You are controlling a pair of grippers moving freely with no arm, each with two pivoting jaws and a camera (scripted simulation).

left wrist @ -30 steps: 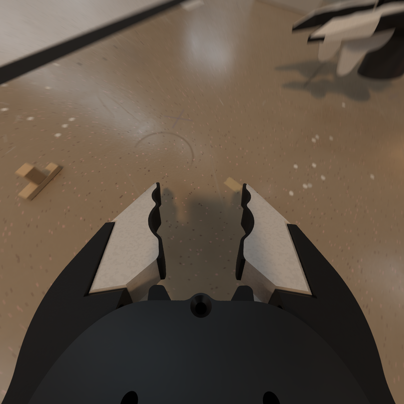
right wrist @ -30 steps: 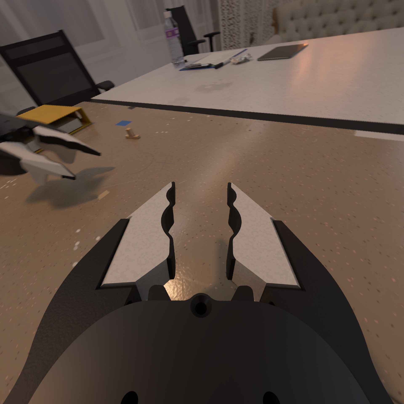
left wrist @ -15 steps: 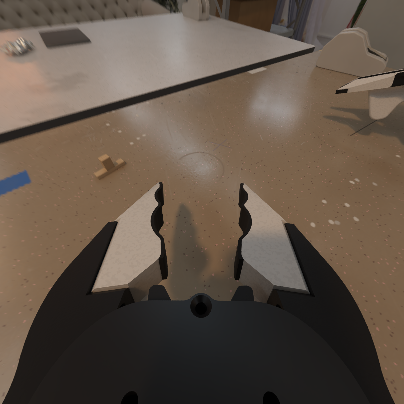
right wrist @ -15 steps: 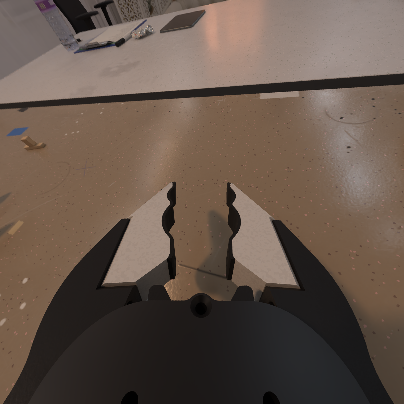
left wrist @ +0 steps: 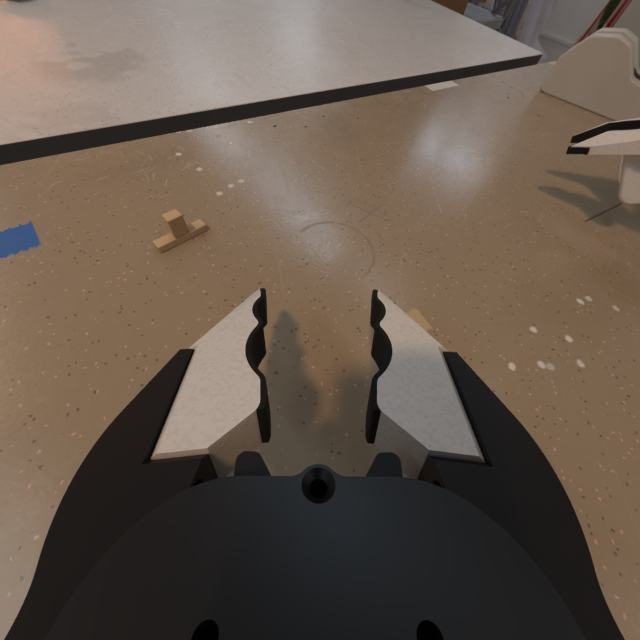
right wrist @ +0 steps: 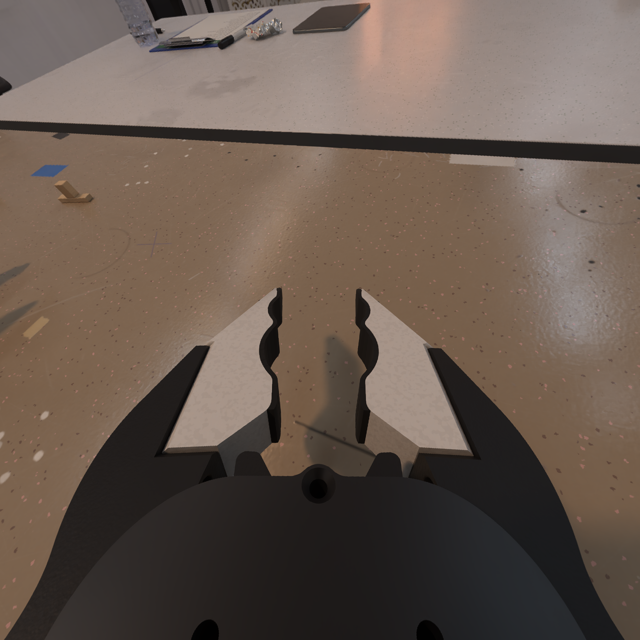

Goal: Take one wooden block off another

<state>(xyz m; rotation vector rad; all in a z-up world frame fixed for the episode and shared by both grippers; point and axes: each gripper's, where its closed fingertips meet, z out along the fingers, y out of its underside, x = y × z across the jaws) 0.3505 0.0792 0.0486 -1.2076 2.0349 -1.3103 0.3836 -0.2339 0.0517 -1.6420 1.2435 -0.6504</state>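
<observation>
A small wooden block (left wrist: 176, 222) stands on a flat wooden block (left wrist: 180, 237) on the brown table, ahead and to the left of my left gripper (left wrist: 318, 294). That gripper is open and empty, well short of the blocks. In the right wrist view the same upper block (right wrist: 67, 189) and flat block (right wrist: 77, 198) sit far off at the left. My right gripper (right wrist: 318, 292) is open and empty, far from them. The right gripper's fingers (left wrist: 604, 140) show at the right edge of the left wrist view.
A white table (right wrist: 381, 86) with a dark edge lies behind, bearing a tablet (right wrist: 330, 18), papers (right wrist: 207, 33) and a bottle (right wrist: 136, 22). Blue tape (left wrist: 17, 239) lies left of the blocks. A tan tape piece (right wrist: 34, 327) lies on the brown surface. A white stand (left wrist: 595, 69) is at far right.
Both views have tilted up and come nearer the table. The stacked blocks now show closer in the left wrist view. The left gripper has left the right wrist view. Both grippers stay open.
</observation>
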